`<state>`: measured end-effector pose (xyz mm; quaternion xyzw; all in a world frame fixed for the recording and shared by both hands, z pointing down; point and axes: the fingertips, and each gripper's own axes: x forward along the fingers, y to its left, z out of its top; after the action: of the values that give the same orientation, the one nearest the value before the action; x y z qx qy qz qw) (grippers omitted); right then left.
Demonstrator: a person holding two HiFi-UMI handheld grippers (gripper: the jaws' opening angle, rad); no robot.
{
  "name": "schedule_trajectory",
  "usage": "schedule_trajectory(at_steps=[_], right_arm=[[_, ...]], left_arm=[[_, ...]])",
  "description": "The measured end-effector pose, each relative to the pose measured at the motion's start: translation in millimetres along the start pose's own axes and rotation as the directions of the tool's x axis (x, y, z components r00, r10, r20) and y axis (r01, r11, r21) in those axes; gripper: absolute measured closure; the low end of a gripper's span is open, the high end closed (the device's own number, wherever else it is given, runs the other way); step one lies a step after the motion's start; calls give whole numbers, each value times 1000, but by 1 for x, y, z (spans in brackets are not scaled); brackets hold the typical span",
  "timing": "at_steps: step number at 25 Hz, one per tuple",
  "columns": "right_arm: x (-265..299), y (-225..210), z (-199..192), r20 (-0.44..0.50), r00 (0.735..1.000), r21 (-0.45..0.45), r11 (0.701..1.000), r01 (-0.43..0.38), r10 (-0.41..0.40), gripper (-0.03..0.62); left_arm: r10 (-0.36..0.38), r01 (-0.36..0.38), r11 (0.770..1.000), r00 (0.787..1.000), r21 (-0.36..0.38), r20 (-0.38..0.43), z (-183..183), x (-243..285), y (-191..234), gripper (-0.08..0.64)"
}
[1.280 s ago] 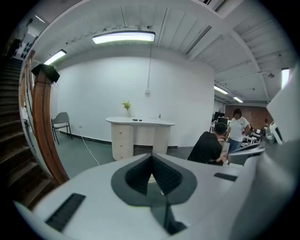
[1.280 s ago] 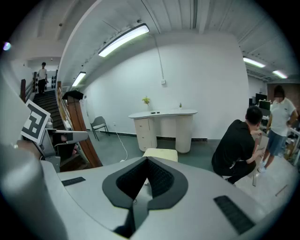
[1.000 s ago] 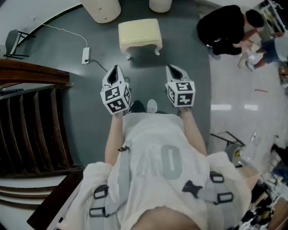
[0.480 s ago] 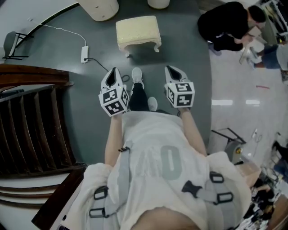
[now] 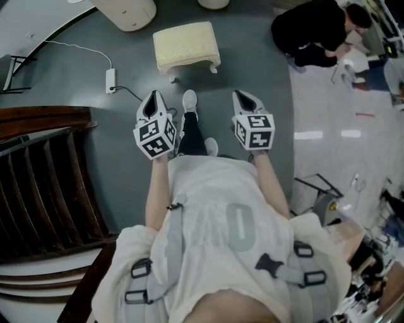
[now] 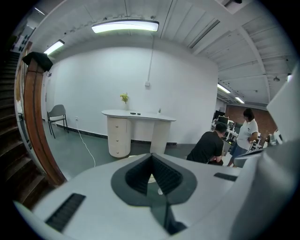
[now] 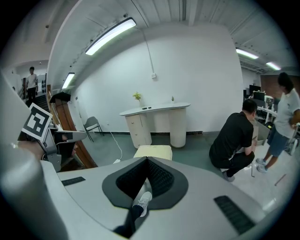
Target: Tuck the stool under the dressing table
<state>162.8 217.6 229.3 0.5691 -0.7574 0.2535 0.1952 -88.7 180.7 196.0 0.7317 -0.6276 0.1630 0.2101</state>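
Note:
The cream cushioned stool (image 5: 187, 45) stands on the grey floor ahead of me, a step short of the cream dressing table (image 5: 128, 11), whose pedestal shows at the top edge. In the right gripper view the stool (image 7: 153, 151) sits just beyond the jaw tips, with the dressing table (image 7: 154, 110) behind it against the white wall. My left gripper (image 5: 153, 98) and right gripper (image 5: 243, 98) are held side by side, pointing at the stool and well apart from it. Both are shut with nothing between the jaws. The left gripper view shows the table (image 6: 137, 115) over the closed jaws.
A dark wooden staircase (image 5: 44, 176) runs along the left. A white power strip (image 5: 110, 80) with its cable lies left of the stool. A person in black (image 5: 309, 31) crouches at the right, another stands beside (image 7: 285, 117). A grey chair (image 6: 57, 115) stands by the wall.
The person has stepped toward the stool: a white shoe has come forward between the grippers. Both grippers have advanced slightly, still shut.

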Motion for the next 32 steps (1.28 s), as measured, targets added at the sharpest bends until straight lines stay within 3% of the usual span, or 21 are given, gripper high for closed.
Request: schedule_trajectory(at_steps=[5, 12, 18, 32], right_arm=[[30, -4, 21, -14, 1000, 5, 1000, 17, -17, 591], [82, -2, 69, -14, 999, 5, 999, 42, -42, 591], [123, 2, 101, -45, 997, 20, 998, 60, -59, 591], [186, 4, 157, -40, 993, 34, 993, 111, -110, 591]], left_arm=[[-21, 20, 1000, 1000, -20, -23, 14, 35, 11, 555], [-65, 65, 998, 998, 25, -11, 62, 90, 28, 555], [-120, 120, 993, 993, 15, -17, 88, 138, 48, 555], [-92, 92, 996, 995, -20, -22, 122, 215, 102, 555]])
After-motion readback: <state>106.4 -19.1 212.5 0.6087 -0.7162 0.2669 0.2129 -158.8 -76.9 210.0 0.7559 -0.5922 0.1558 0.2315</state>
